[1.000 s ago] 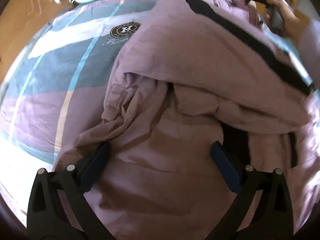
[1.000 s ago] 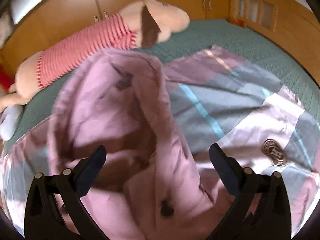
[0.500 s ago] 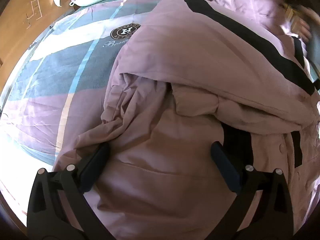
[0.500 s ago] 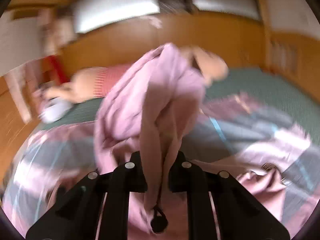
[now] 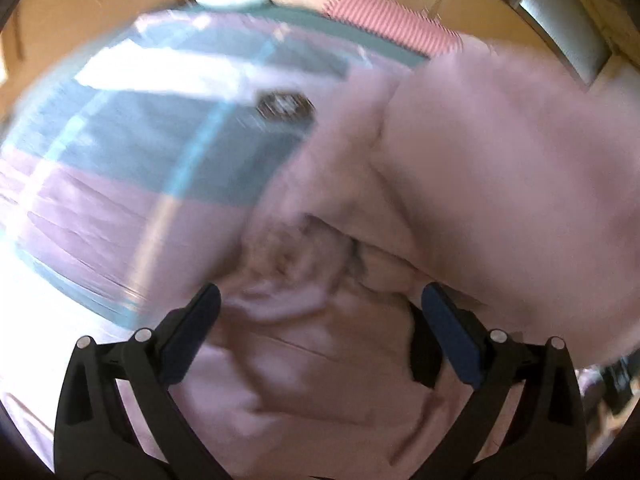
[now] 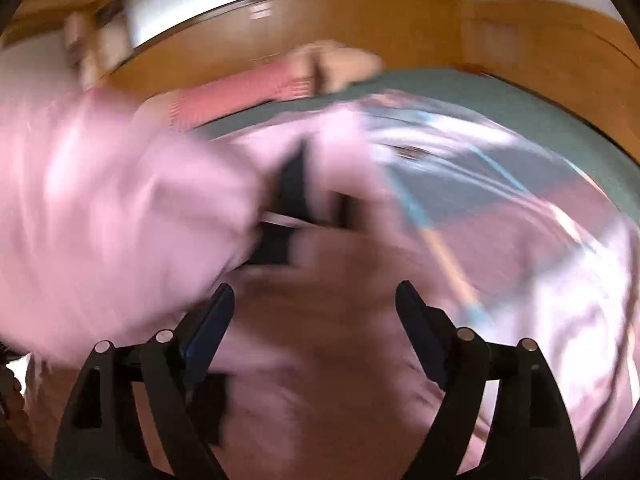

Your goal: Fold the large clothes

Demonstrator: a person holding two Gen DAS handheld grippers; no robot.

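Note:
A large pink garment with black stripes [image 5: 460, 184] lies crumpled on the bed, blurred by motion. My left gripper [image 5: 320, 304] is open, its jaws wide apart just above the garment's rumpled folds. In the right wrist view the same pink garment [image 6: 112, 208] fills the left and lower part, with a black stripe [image 6: 292, 192] in the middle. My right gripper [image 6: 316, 300] is open over the cloth and holds nothing.
The bed has a checked blue, white and purple cover [image 5: 132, 148] with a round dark logo [image 5: 284, 106]. A plush toy in a red striped top [image 6: 248, 92] lies along the far edge. Wooden wall panels [image 6: 400, 28] stand behind the bed.
My right gripper was shut on a hanging fold of the garment half a second ago; now it is open and the cloth has dropped. Both cameras have swung and the views are blurred.

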